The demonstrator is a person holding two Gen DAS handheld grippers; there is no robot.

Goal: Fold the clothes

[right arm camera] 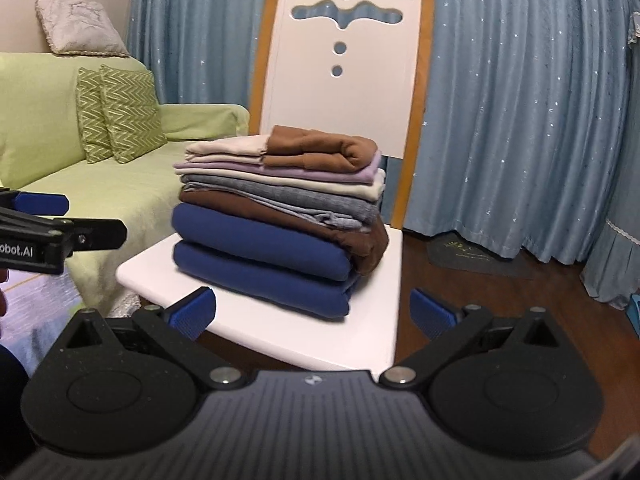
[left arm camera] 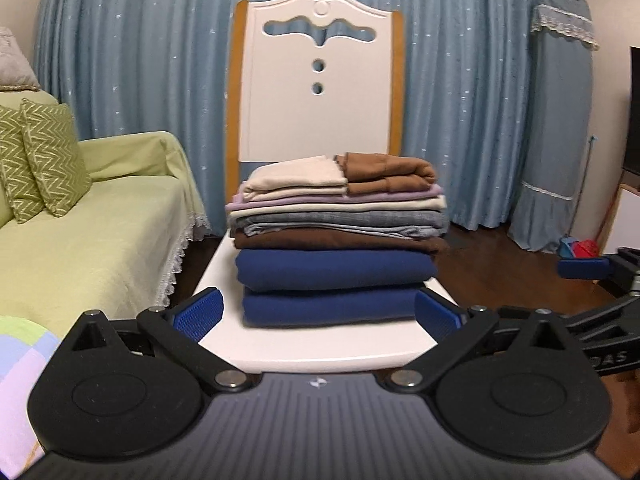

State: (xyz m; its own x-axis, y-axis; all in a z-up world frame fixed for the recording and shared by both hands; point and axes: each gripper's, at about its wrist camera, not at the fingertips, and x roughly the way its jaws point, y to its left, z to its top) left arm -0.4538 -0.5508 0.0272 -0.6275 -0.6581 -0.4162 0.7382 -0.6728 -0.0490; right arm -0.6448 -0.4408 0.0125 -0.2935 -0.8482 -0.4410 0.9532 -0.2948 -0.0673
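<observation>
A stack of folded clothes rests on the seat of a white chair: navy blue pieces at the bottom, then brown, grey, cream and lilac, with a cream piece and a tan piece side by side on top. My left gripper stands open just in front of the stack, nothing between its blue pads. In the right wrist view the same stack sits on the chair seat, and my right gripper is open and empty before it.
A sofa under a green cover with zigzag cushions stands left of the chair. Blue curtains hang behind. A covered tall object stands at the right. The floor is dark wood. A patterned cloth lies at lower left.
</observation>
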